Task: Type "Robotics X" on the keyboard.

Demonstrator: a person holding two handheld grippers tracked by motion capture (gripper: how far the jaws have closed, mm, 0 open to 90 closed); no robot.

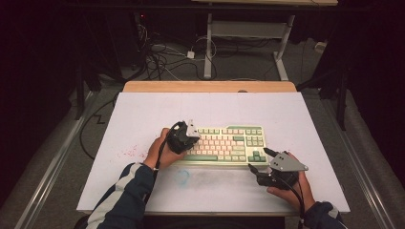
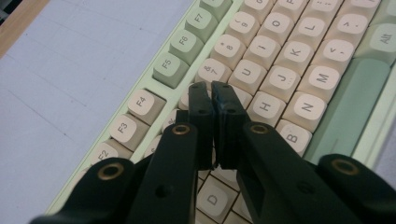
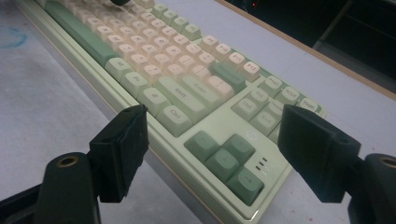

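Observation:
A cream and green keyboard (image 1: 224,145) lies in the middle of the white-covered table (image 1: 143,114). My left gripper (image 1: 185,137) hangs over the keyboard's left end. In the left gripper view its jaws are pressed together, and the left gripper (image 2: 211,89) points down at the cream letter keys (image 2: 266,107) near the top rows; nothing shows between them. My right gripper (image 1: 259,160) sits just off the keyboard's front right corner. In the right gripper view the right gripper (image 3: 217,123) stands wide open, with the green arrow keys (image 3: 224,158) showing between its jaws but untouched.
A blue scribble (image 1: 182,177) marks the sheet in front of the keyboard, and red specks (image 1: 129,152) lie to its left. The wooden table edge (image 1: 210,86) runs along the back. Cables (image 1: 162,57) and another table's legs (image 1: 208,47) are on the floor beyond.

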